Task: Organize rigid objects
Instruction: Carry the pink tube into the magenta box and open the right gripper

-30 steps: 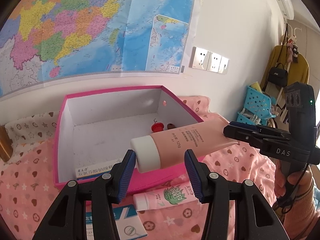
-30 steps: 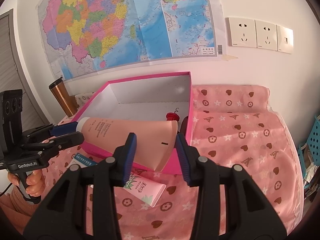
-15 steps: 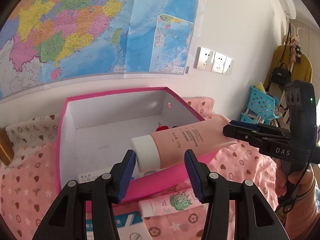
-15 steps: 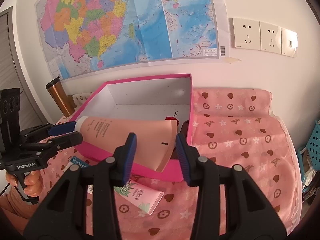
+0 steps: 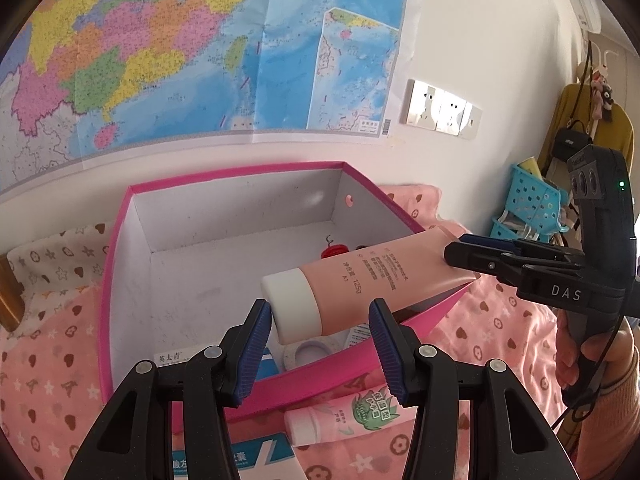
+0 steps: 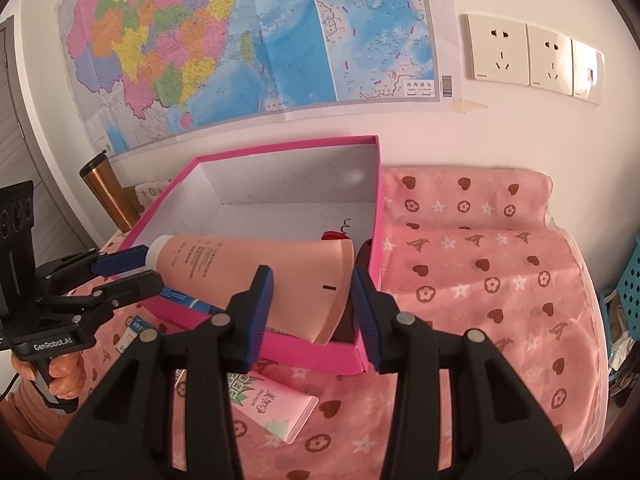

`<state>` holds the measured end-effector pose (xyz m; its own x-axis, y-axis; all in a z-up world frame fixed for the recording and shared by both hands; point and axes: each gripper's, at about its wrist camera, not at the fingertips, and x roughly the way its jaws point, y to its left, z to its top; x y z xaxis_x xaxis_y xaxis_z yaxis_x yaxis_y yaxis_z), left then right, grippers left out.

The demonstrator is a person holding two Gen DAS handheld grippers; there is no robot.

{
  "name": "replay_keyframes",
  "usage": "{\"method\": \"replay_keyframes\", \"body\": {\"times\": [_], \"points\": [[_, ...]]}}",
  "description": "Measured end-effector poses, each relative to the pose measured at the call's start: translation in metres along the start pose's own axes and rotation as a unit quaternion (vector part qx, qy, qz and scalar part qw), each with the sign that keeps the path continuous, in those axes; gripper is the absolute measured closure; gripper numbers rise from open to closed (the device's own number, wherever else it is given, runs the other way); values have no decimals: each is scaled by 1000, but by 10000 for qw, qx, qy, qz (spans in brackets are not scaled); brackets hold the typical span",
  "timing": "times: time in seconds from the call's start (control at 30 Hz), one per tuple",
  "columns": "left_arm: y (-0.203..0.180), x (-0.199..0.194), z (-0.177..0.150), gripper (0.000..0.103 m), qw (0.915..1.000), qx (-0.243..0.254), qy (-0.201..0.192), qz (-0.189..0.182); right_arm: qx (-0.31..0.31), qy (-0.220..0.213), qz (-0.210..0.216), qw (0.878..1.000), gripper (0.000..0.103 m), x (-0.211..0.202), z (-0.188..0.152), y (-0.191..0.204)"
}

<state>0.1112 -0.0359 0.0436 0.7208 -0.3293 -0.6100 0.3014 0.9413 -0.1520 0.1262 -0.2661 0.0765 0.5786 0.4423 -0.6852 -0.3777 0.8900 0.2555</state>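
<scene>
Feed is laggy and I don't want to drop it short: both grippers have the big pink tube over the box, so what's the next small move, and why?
Probably lower it a little further before letting go. The pink tube, held by the left gripper at its white cap and the right gripper at its crimped end, hangs over the pink box, above its near rim. The bare floor of the box lies below it.

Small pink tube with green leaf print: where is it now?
The small tube lies on the pink cloth just outside the pink box's near wall, below the big tube both grippers hold.
</scene>
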Motion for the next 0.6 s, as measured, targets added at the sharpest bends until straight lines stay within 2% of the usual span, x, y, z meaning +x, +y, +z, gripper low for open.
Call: {"method": "replay_keyframes", "body": {"times": [0.6], "points": [[18, 32, 1, 52, 9988, -254, 412, -10, -360, 303, -308, 9984, 59, 23, 5, 6]]}}
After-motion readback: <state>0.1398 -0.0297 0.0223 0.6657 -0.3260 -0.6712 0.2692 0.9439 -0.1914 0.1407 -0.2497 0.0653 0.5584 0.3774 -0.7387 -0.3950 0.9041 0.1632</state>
